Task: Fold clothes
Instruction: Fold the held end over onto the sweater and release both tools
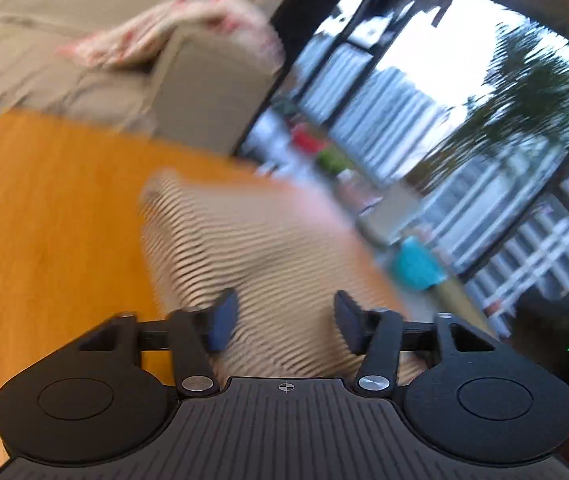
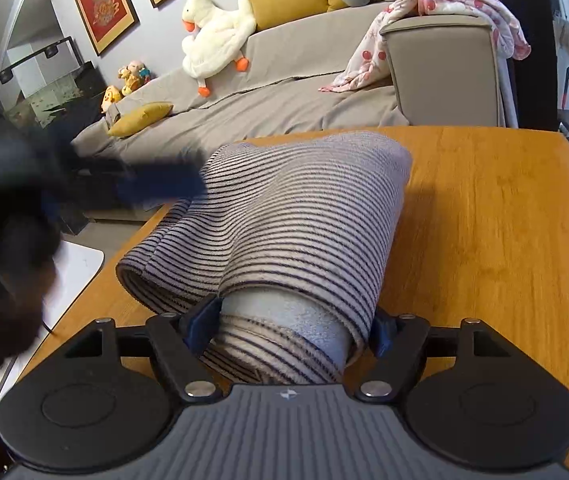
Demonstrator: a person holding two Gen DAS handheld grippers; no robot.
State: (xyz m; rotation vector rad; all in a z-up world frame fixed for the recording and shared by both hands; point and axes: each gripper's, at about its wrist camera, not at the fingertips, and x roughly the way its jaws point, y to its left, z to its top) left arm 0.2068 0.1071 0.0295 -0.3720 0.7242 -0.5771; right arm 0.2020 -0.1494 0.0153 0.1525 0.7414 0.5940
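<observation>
Right gripper [image 2: 288, 330] — black body nearest the lens, blue pads standing wide on either side of a rolled end of the striped garment [image 2: 284, 216]; the pads are lying against the fabric's flanks, though whether they are pressing it cannot be told.

Striped garment — beige knit with dark narrow stripes, lying bunched and partly rolled on the orange wooden table [image 2: 504, 220], its far end reaching near the table's back edge, a paler inner face showing at the near roll.

Left gripper [image 1: 284, 322] — jaws standing apart with a clear gap, the same striped cloth lying blurred below and between them; no pad is seen pinching it. In the right wrist view it is appearing as a dark blur at the left, its tip touching or just over the garment's far left corner.

Grey sofa [image 2: 284, 108] — standing behind the table, carrying a white plush duck [image 2: 216, 36], yellow cushions [image 2: 140, 118] and a pink patterned blanket [image 2: 456, 12] draped over its arm.
</observation>
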